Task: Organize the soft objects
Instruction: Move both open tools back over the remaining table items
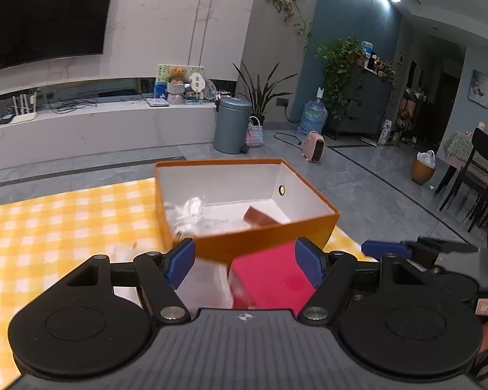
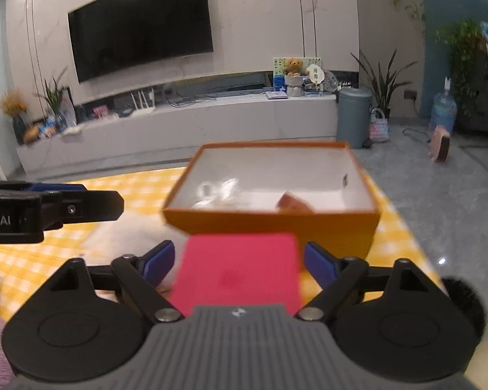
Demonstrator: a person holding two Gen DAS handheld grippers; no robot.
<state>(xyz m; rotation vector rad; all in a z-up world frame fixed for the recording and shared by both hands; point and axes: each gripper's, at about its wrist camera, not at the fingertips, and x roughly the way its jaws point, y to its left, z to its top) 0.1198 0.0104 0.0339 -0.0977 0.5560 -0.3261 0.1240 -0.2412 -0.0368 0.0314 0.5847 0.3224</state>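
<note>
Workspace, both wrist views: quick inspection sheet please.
Surface: yellow checked cloth.
Job's things: pink box and white soft item in front of orange box; clear plastic and a brown item inside it.
Clutter: nothing seen.
Grippers: left gripper and right gripper both open, pads clear of the pink box.
Cables: black cord on floor.
Surroundings: TV, grey bin, water jug.
</note>
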